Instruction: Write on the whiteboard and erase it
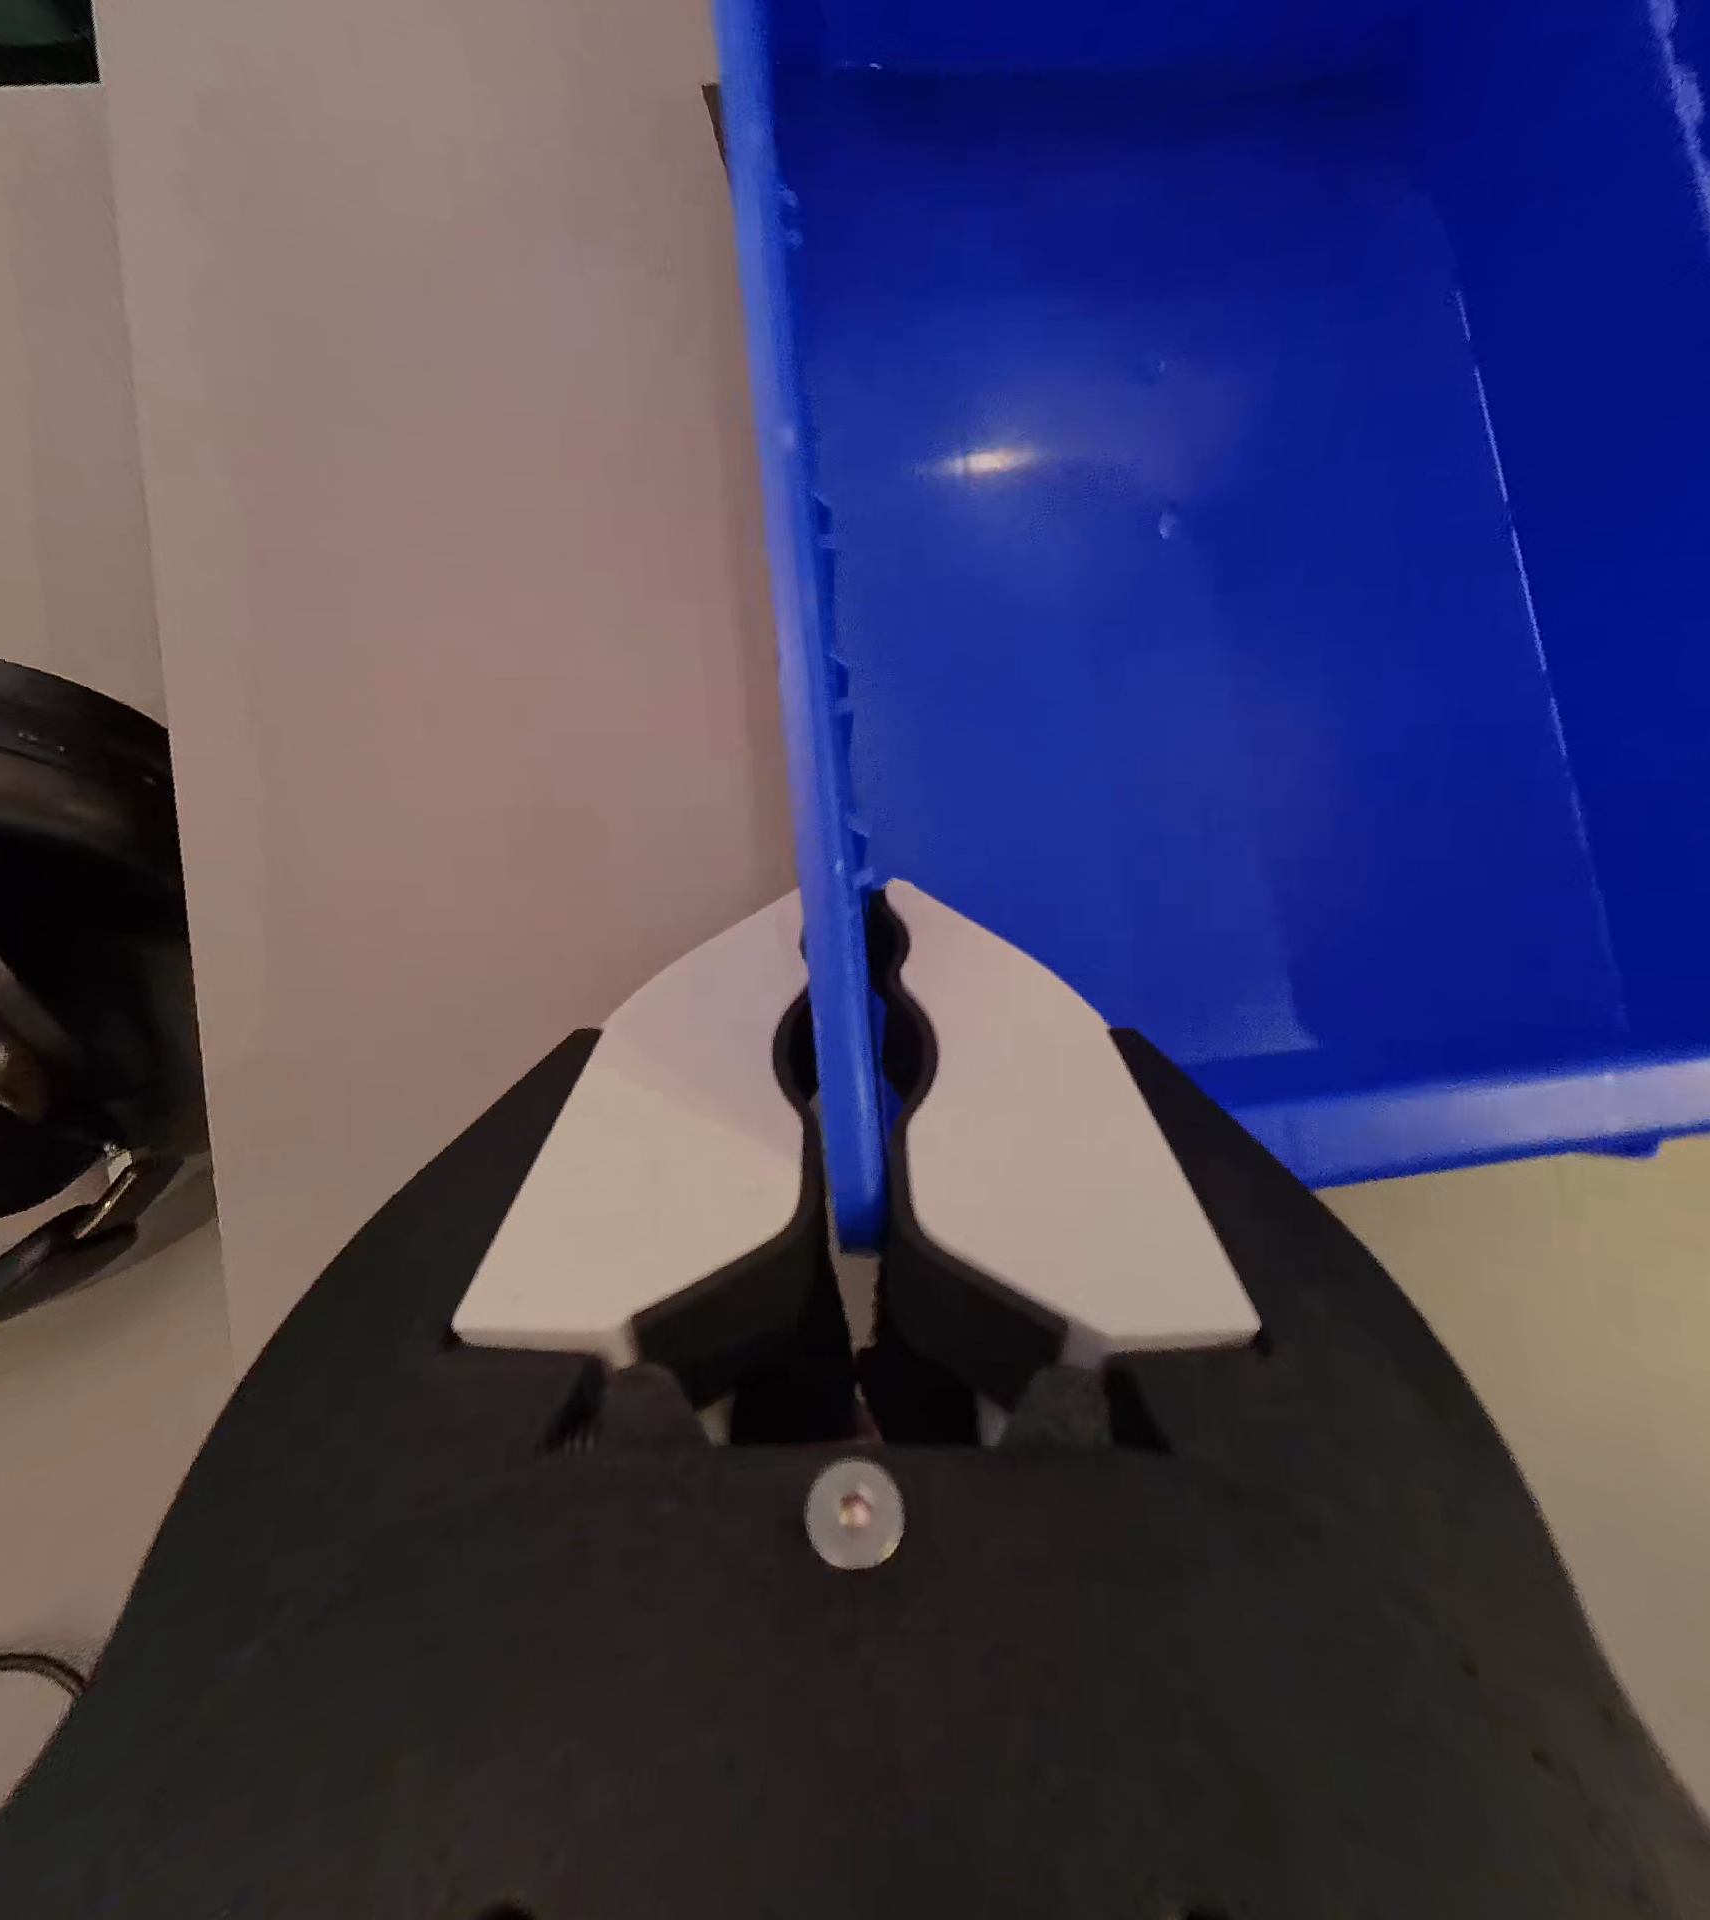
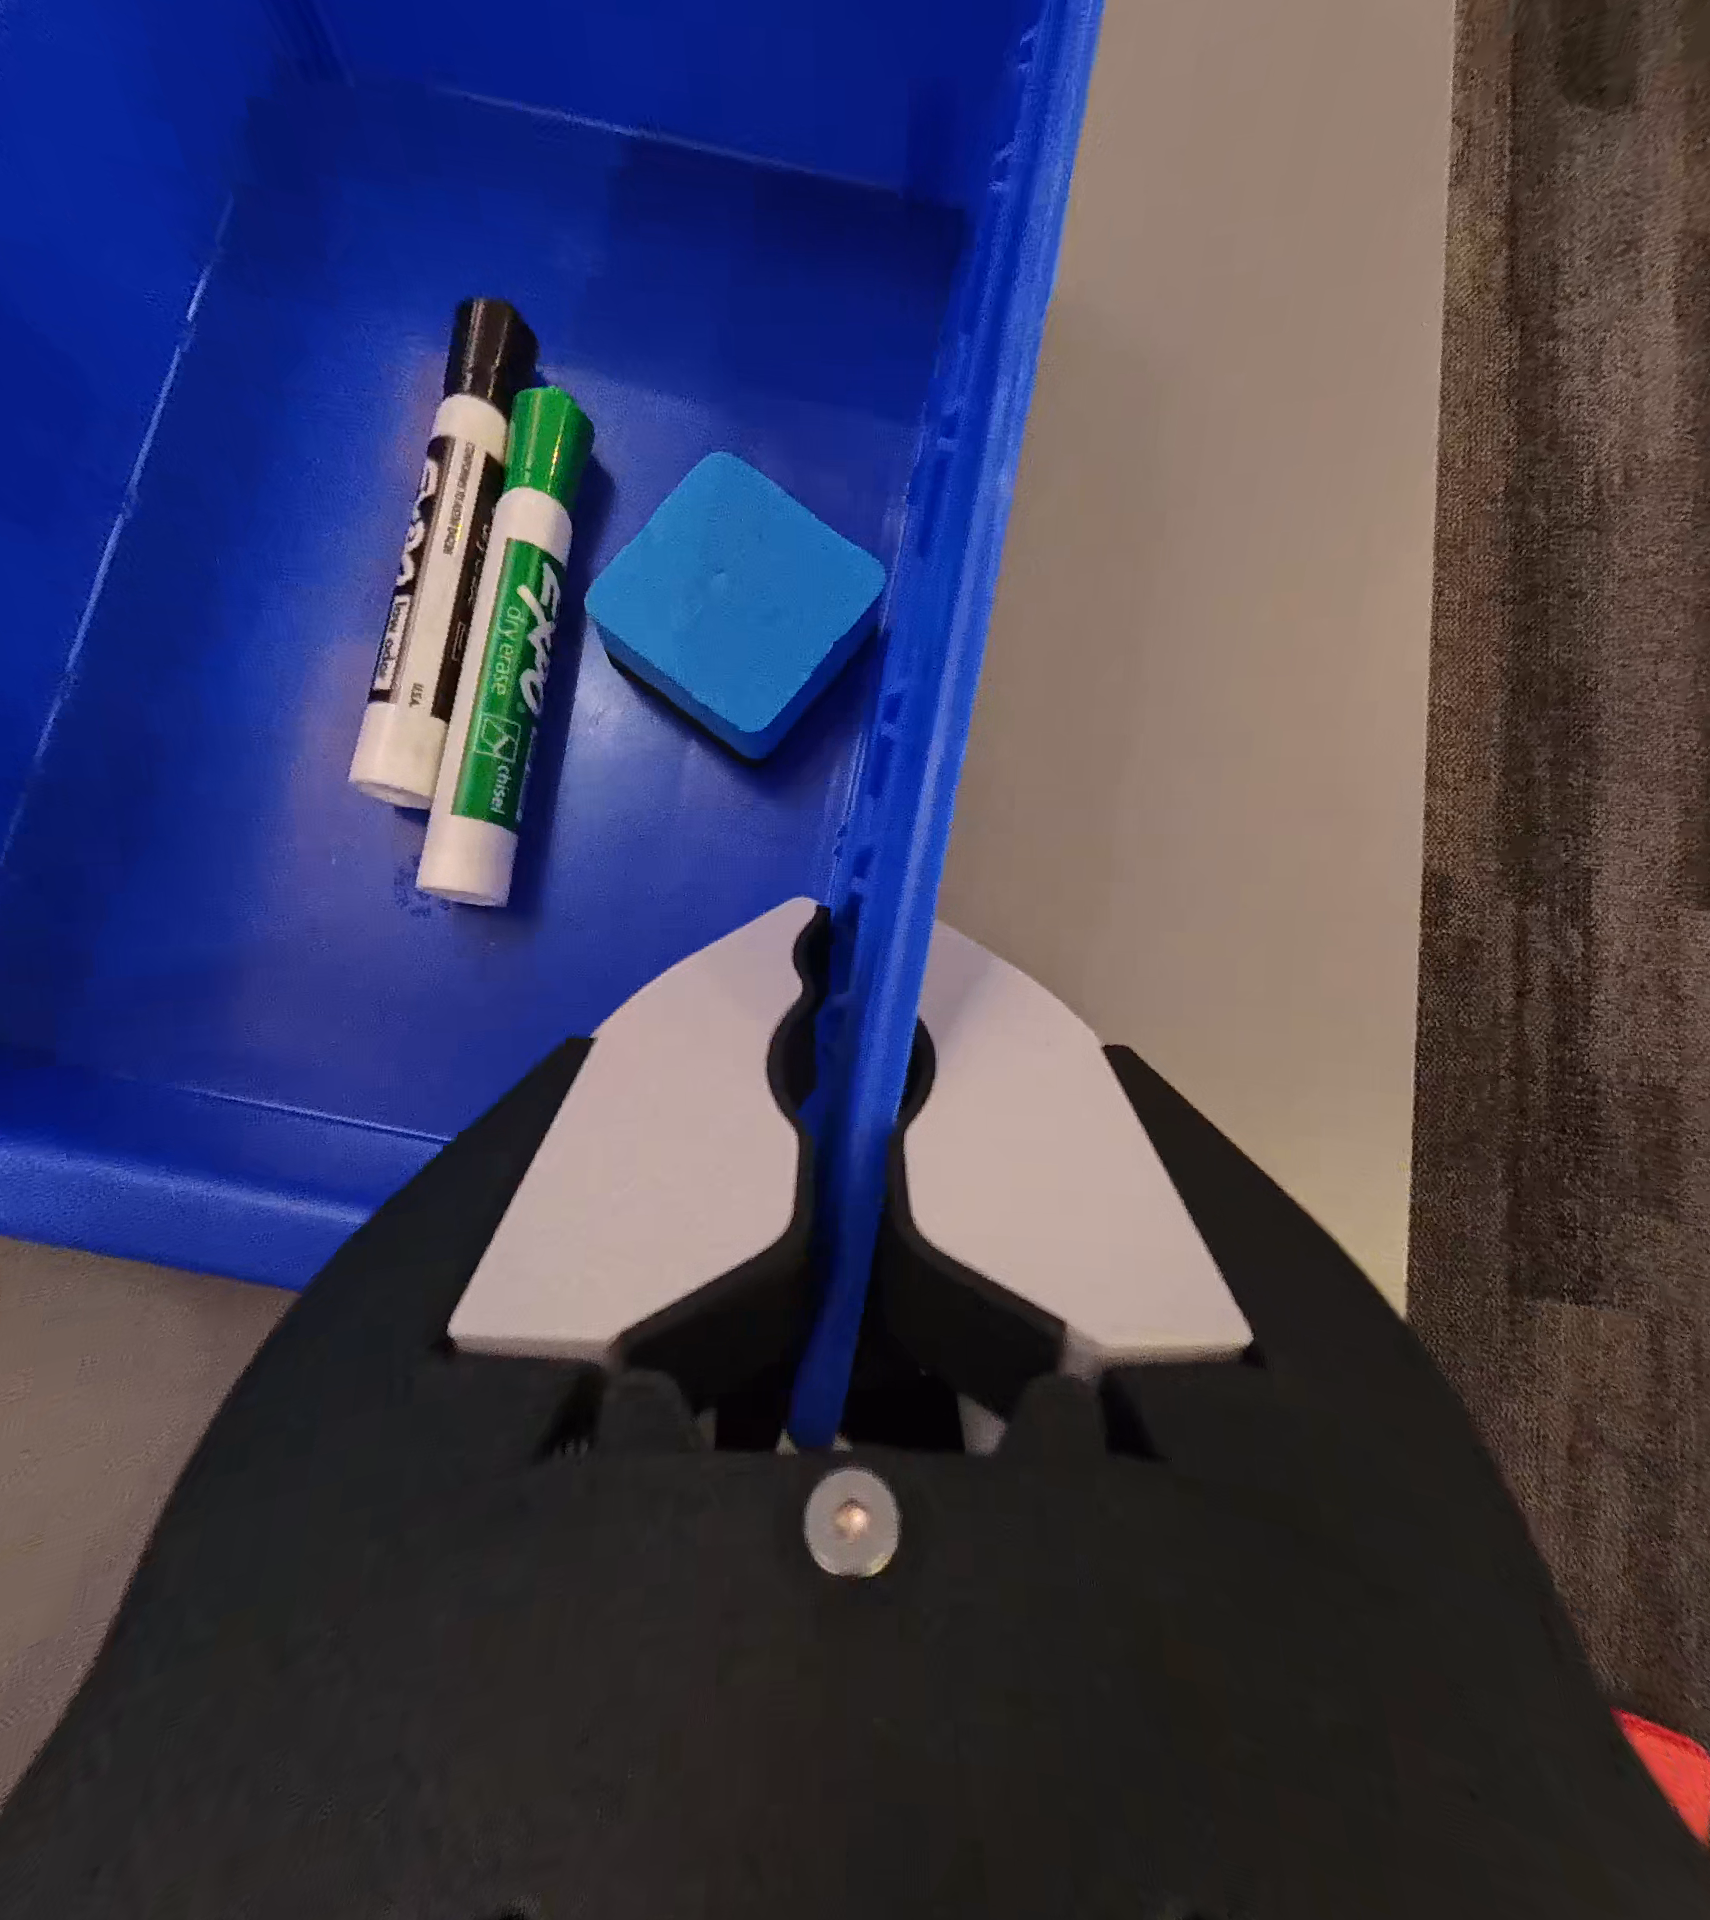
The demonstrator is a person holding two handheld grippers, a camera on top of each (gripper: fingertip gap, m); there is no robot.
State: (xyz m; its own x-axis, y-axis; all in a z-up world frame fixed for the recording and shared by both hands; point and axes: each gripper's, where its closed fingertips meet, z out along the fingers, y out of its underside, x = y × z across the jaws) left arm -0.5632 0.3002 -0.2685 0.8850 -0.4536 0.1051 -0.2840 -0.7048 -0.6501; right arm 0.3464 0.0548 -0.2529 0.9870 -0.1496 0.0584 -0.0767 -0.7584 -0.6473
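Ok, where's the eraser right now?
In the right wrist view, the blue eraser lies inside the blue bin, beside its right wall, just right of the green marker.

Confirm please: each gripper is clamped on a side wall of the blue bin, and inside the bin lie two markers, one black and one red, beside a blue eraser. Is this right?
One detail is wrong: no marker is red. The right wrist view shows a black marker and a green marker beside the eraser. The rest holds: the left gripper and right gripper each clamp a wall of the bin.
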